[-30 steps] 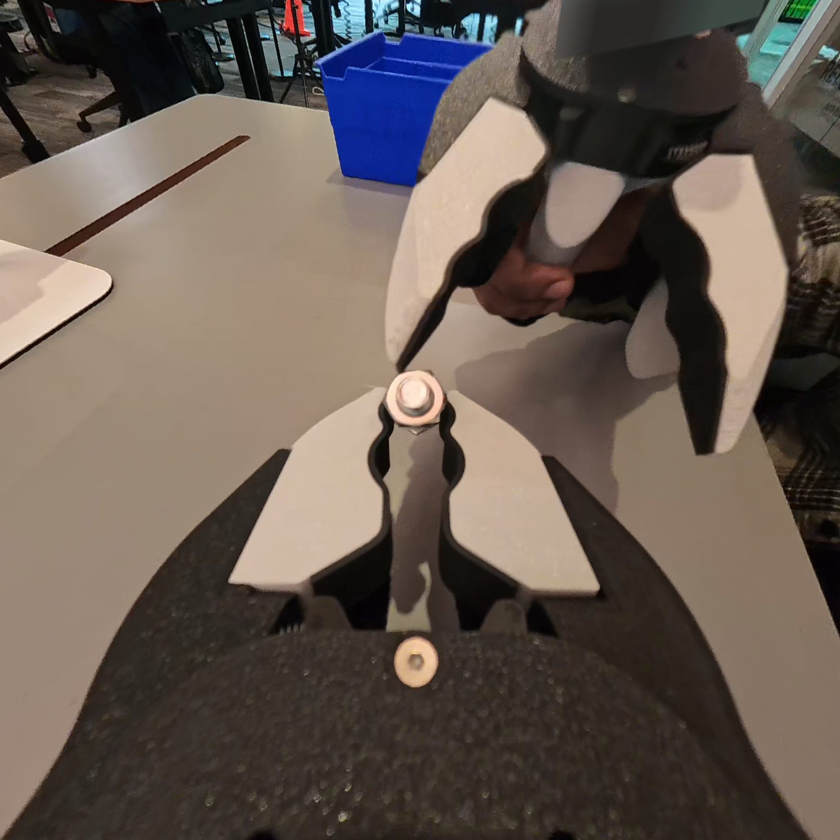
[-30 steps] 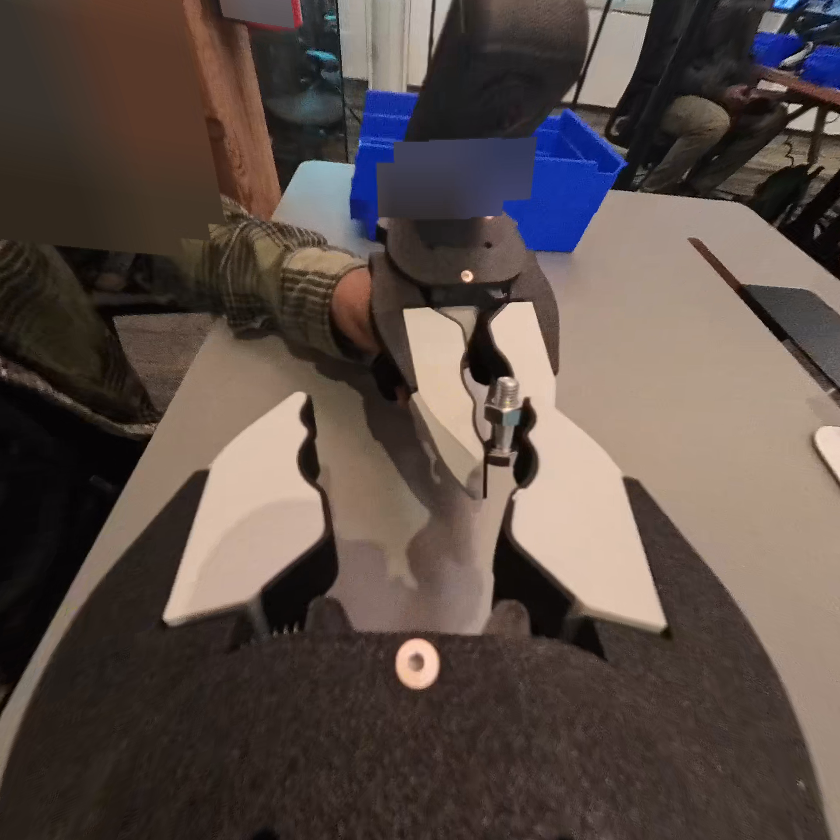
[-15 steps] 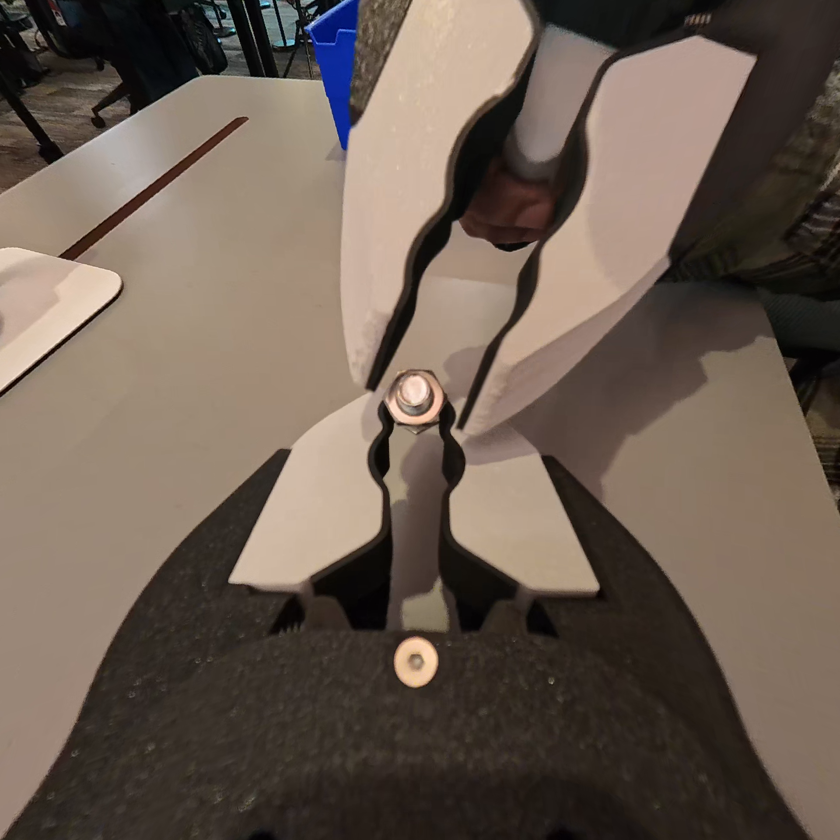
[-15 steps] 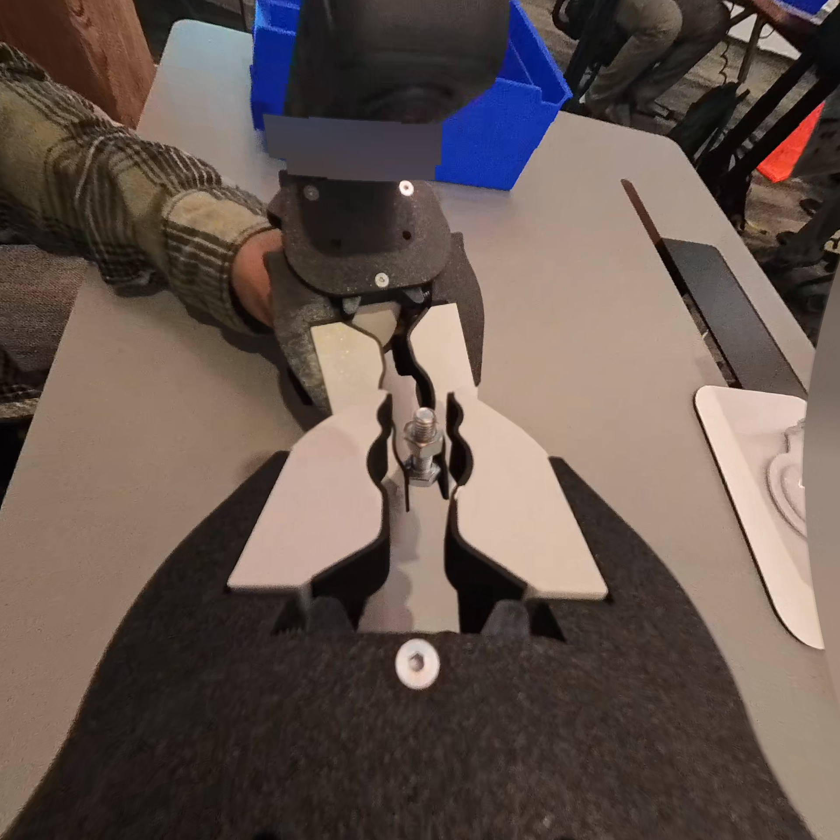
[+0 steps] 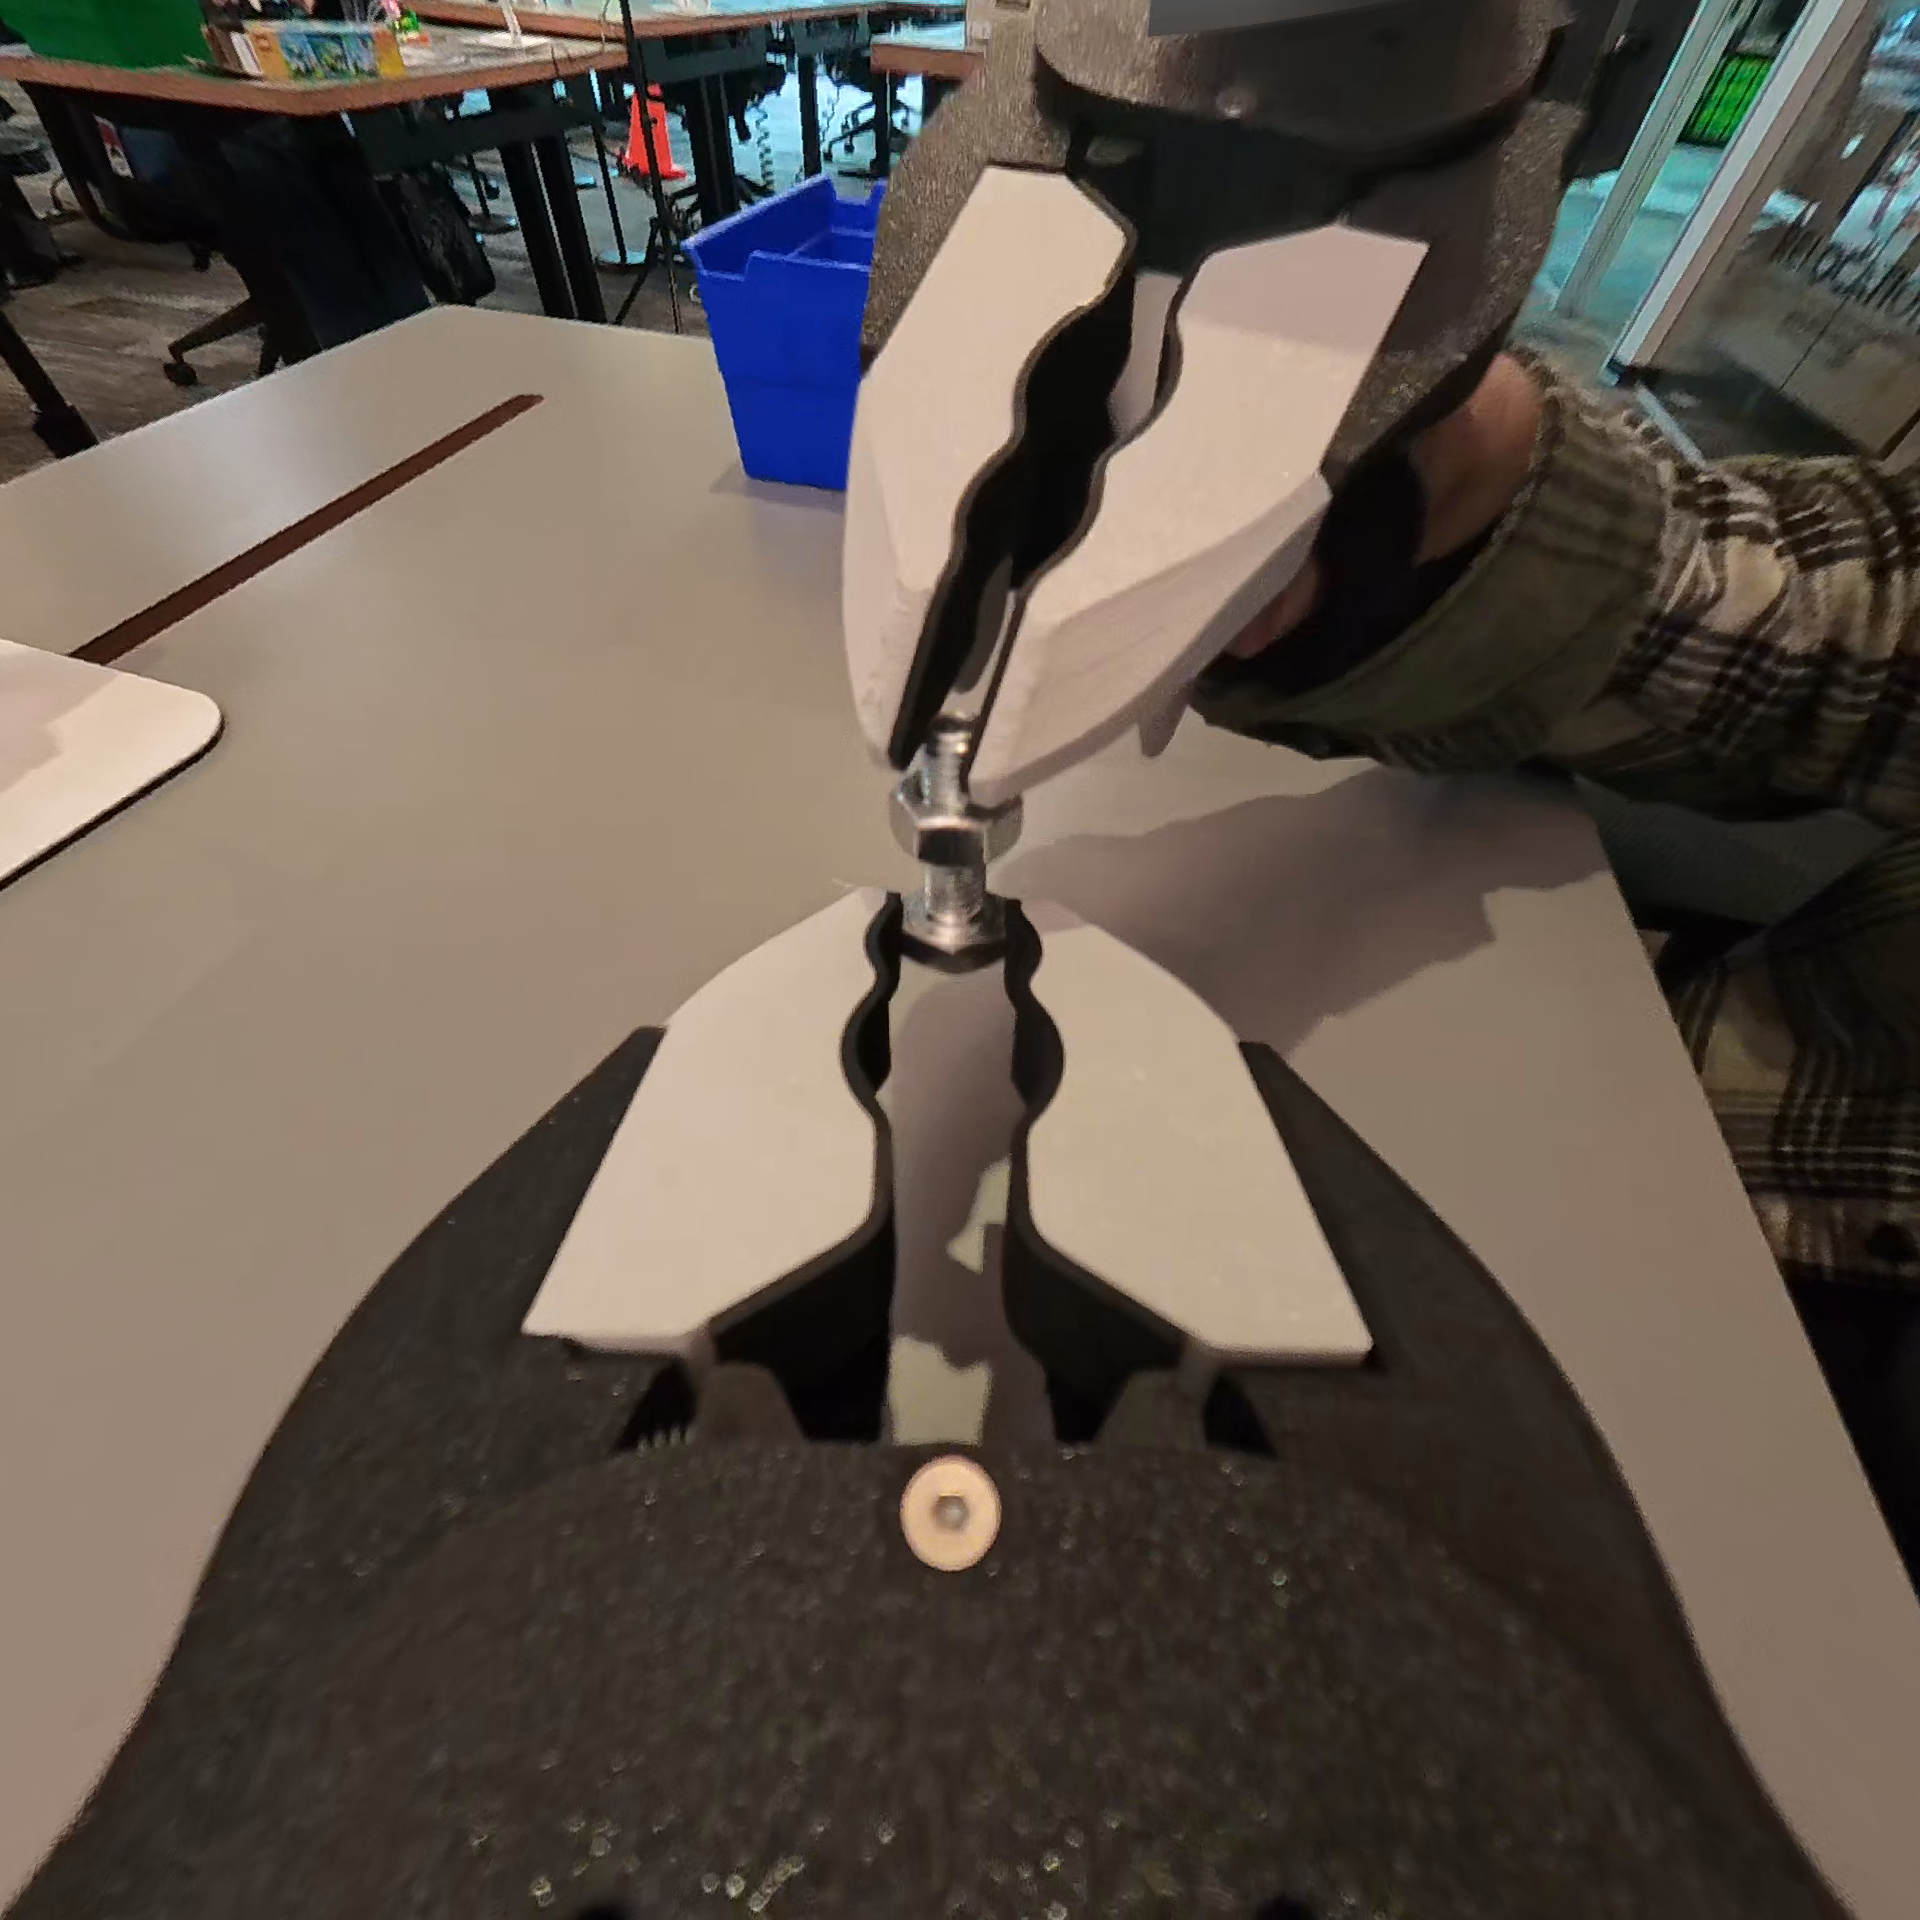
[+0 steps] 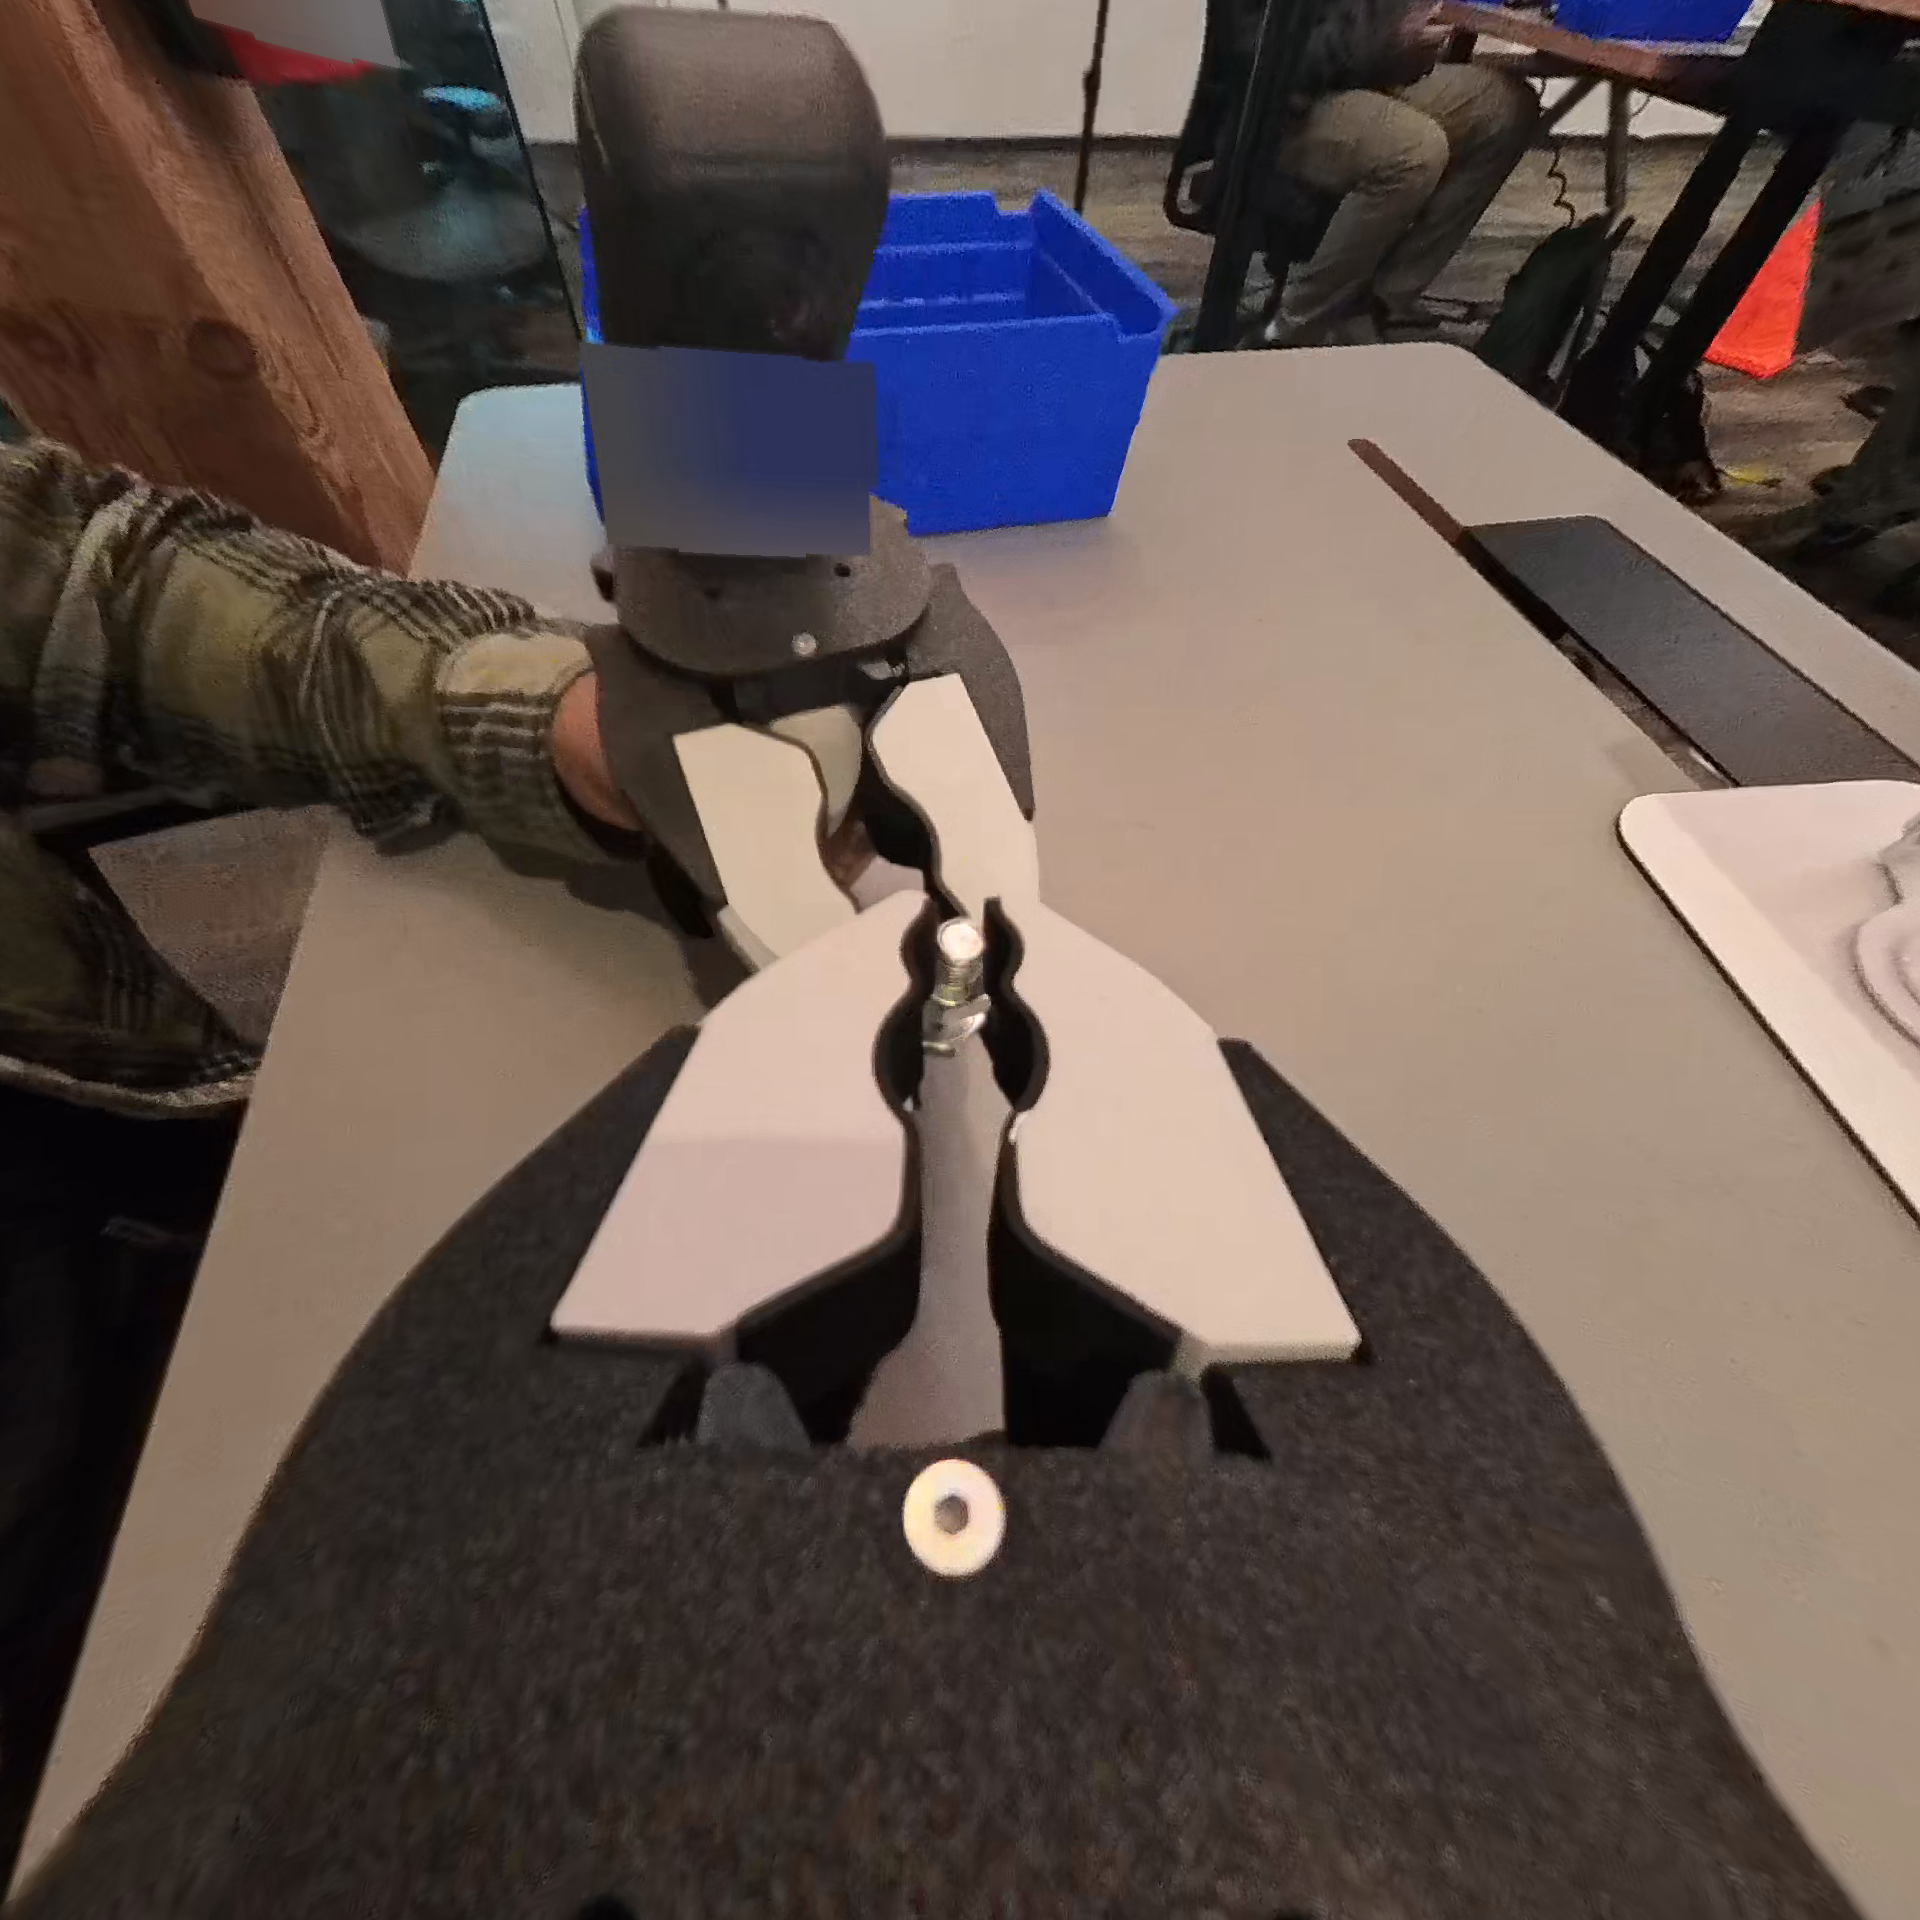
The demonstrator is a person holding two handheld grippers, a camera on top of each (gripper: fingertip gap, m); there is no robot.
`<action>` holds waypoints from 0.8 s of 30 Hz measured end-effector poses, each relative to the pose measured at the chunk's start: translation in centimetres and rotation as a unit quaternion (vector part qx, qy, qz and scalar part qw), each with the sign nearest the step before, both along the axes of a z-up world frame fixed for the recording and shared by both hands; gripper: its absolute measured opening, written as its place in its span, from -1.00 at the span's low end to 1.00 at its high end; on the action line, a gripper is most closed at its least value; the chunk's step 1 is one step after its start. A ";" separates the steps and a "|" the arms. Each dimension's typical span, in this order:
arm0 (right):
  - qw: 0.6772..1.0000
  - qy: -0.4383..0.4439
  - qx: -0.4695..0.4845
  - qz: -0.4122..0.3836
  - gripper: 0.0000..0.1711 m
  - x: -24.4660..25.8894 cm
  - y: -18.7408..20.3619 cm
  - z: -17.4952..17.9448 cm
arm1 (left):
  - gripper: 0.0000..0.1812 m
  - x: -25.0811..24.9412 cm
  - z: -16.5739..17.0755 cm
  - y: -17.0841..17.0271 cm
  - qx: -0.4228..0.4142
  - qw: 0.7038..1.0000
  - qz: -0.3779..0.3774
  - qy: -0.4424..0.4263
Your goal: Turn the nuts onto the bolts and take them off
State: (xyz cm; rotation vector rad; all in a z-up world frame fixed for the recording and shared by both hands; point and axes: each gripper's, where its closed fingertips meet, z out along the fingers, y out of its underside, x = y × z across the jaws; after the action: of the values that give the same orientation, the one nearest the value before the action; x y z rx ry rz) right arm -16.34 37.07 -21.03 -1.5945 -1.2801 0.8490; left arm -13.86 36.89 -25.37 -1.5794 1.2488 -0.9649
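A silver bolt (image 5: 948,904) stands upright above the grey table (image 5: 468,779). A hex nut (image 5: 956,826) sits midway up its thread. My left gripper (image 5: 951,920) is shut on the bolt's head. My right gripper (image 5: 940,743) comes down from above and is shut on the threaded end just above the nut. In the right wrist view my right gripper (image 6: 958,920) holds the bolt's tip (image 6: 956,943). The nut (image 6: 961,1013) shows in the gap below. The left gripper's fingers (image 6: 769,821) reach in from behind, held by a hand in a plaid sleeve.
A blue bin (image 5: 790,343) stands at the table's far end and also shows in the right wrist view (image 6: 997,384). A white board (image 5: 83,748) lies at the left edge. A black pad (image 6: 1662,644) lies on the table. A wooden post (image 6: 156,260) stands nearby, and seated people are behind. Across from one pair of fingers to the other is roughly 5 centimeters.
My right gripper was open beside the bolt. It came over the bolt and closed on its threaded end. My left gripper kept hold of the bolt and tilted so the bolt shows side-on.
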 end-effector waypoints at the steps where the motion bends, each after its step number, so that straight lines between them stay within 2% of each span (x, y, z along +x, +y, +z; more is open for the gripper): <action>1: 1.000 0.015 -0.004 -0.007 -0.91 0.5 0.2 0.4 | -0.80 0.1 0.1 0.0 -0.004 1.000 -0.002 -0.005; 4: 0.997 0.060 -0.006 -0.041 -0.91 3.0 1.0 2.8 | -0.72 0.2 -0.2 -0.1 -0.013 1.000 -0.004 -0.007; 7: 0.992 0.068 0.012 -0.110 -0.91 9.0 2.5 6.3 | -0.64 0.4 0.2 -0.4 -0.023 0.999 -0.014 -0.028; 10: 0.971 0.052 0.039 -0.231 -0.91 19.3 5.4 9.8 | -0.54 0.4 0.6 -0.8 -0.028 0.998 -0.028 -0.045; 13: 0.924 0.002 0.070 -0.376 -0.91 31.7 8.1 10.4 | -0.49 0.6 0.9 -1.4 -0.024 0.998 -0.043 -0.051; 15: 0.896 0.003 0.036 -0.443 -0.91 38.2 8.9 8.4 | -0.48 0.8 0.9 -1.7 -0.021 0.997 -0.050 -0.052; 17: 0.877 0.022 -0.010 -0.480 -0.91 42.1 9.4 5.3 | -0.48 1.0 0.7 -1.9 -0.013 0.997 -0.054 -0.051; 20: 0.864 0.004 -0.070 -0.499 -0.91 44.5 10.2 0.2 | -0.50 1.1 0.5 -2.0 -0.003 0.997 -0.057 -0.045; 24: 0.843 -0.062 -0.103 -0.524 -0.90 46.1 11.7 -4.5 | -0.53 1.1 0.3 -2.0 0.016 0.998 -0.056 -0.036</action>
State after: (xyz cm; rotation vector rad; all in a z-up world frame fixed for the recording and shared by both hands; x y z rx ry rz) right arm 29.80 48.72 -25.53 -2.1705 -0.2245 0.1675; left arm -12.75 34.92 -25.07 -1.4496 1.3076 -1.0570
